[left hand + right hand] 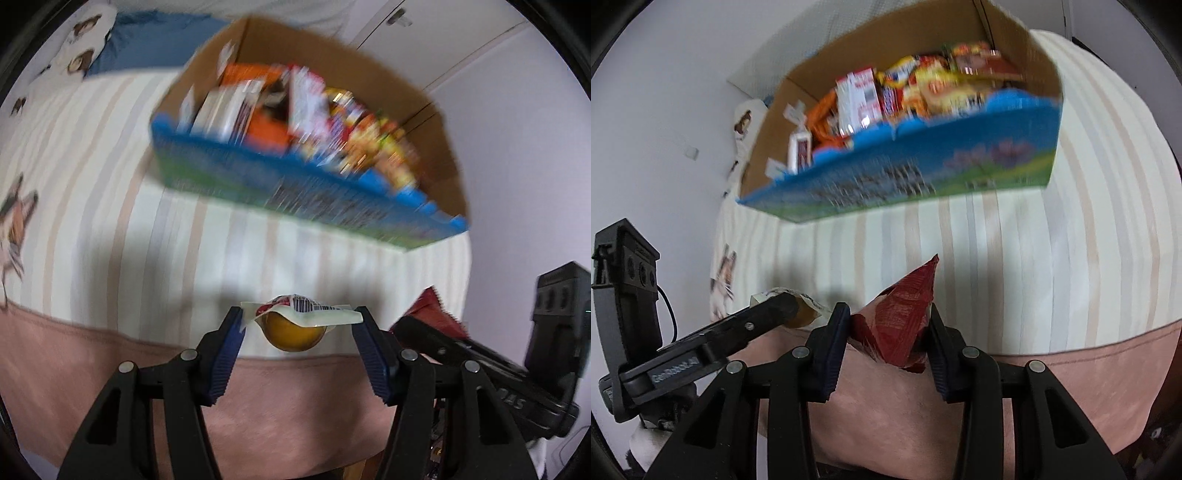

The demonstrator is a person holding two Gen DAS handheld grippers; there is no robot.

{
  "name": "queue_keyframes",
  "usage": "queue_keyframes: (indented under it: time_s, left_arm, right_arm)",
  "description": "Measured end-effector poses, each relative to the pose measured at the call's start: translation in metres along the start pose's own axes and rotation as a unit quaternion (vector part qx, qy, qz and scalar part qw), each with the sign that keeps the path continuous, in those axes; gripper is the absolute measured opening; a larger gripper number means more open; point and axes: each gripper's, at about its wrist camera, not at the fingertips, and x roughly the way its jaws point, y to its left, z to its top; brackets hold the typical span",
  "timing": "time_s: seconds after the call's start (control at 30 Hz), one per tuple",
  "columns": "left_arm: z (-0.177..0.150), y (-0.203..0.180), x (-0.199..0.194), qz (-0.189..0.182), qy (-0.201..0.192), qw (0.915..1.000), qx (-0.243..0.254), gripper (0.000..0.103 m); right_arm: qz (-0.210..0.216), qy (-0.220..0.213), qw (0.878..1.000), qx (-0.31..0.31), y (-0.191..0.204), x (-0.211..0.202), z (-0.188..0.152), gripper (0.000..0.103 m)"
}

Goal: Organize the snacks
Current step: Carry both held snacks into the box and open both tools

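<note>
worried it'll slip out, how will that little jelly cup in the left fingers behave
The jelly cup is pinched only by its thin lid rim, so it probably can swing or slip. It looks small and likely light. Its rounded body would probably roll if dropped on the bed.

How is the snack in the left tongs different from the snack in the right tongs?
The jelly cup in the left tongs is small, round and yellow with a flat white lid; the red bag in the right tongs is bigger, crinkly and pointed. The cup is held by its lid edges, the bag squeezed around its middle. Both are gripped above the striped bed, short of the snack box.
</note>
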Motion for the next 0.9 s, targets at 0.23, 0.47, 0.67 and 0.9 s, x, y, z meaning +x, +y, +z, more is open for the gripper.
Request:
queue_keyframes:
  time_s: [0.23,0.47,0.67,0.9]
  left_arm:
    - [0.059,-0.048,-0.051,-0.034,-0.053,0.9971,0.044,0.057]
    - [0.14,-0.067,-0.041,0.012,-0.06,0.9949,0.08,0.058]
    - [0.163,-0.042,0.025,0.031,0.024,0.9978,0.053,0.058]
    - [0.149,-0.022,0.082,0.025,0.125,0.9914,0.029,0.059]
  right_arm:
    - [0.019,-0.056,0.998,-0.008,0.026,-0.04,0.052,0.042]
    - [-0.038,-0.082,0.995,-0.046,0.036,-0.063,0.128,0.042]
    - [-0.097,-0.039,0.994,-0.042,0.013,-0.034,0.16,0.042]
    - [-0.125,0.025,0.992,-0.008,-0.022,0.003,0.169,0.05]
